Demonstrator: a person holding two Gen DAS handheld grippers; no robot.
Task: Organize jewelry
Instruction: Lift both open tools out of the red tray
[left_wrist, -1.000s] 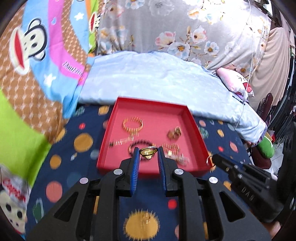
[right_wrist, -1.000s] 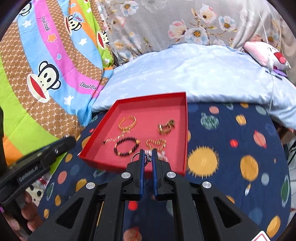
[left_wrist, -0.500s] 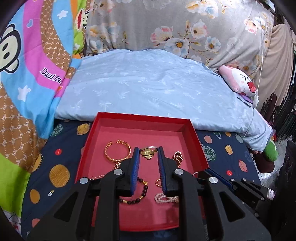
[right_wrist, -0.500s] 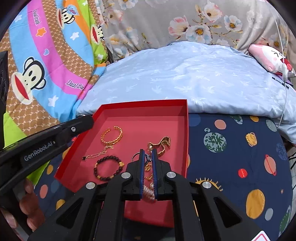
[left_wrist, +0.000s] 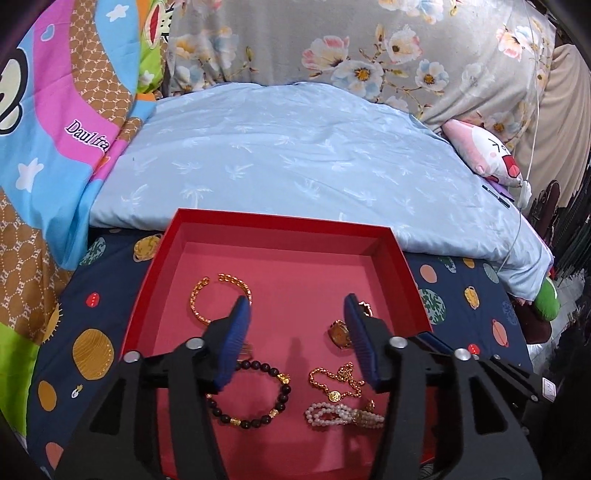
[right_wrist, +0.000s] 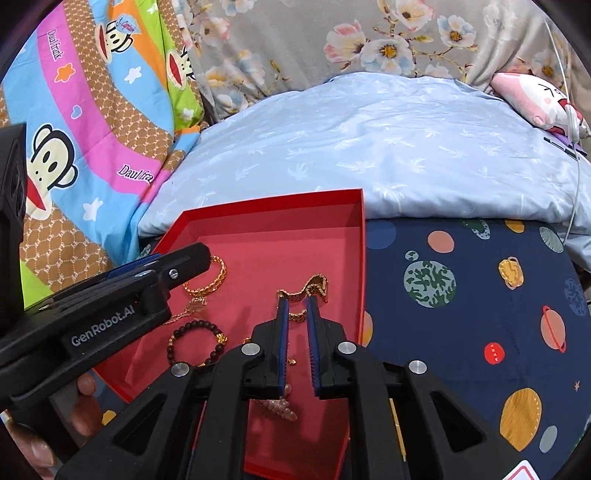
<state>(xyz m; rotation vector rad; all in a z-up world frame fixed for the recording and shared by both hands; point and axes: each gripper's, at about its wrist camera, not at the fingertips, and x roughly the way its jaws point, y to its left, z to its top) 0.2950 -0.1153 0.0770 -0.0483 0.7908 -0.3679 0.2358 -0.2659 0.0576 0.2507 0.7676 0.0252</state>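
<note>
Five pieces lie spread on the floor of the red tray (left_wrist: 277, 218), each apart from the next so none tangles. A gold bangle (left_wrist: 219, 297) sits toward the far left and a dark beaded bracelet (left_wrist: 255, 395) lies nearer you. A gold chain (left_wrist: 334, 382) and a pearl bracelet (left_wrist: 340, 413) are on the near right. A gold ring (left_wrist: 340, 334) rests flat on the tray floor, just beside the inner face of your left tool's right-hand finger.

Your left tool (left_wrist: 297, 306) hangs over the middle of the tray with its fingers spread wide and nothing between them. That looks like a release posture, with the ring set down in a bare patch away from the chains.

Your right tool (right_wrist: 295, 302) hovers over the tray's right half. Its blue pads are only a narrow slit apart, and nothing shows pinched in the gap. The twisted gold chain (right_wrist: 306, 290) seen past its tips lies on the tray, not in the grip. A slit that narrow suits thin items.

Both tools reach in from the near edge, so watch that they do not bump over the small tray.

The tray sits on a navy planet-print sheet (right_wrist: 480, 295) on the bed, with a pale blue quilt (left_wrist: 295, 155) just behind it. On such soft ground, pressing down would likely tip the tray and slide the pieces together, so keep your touch light.
</note>
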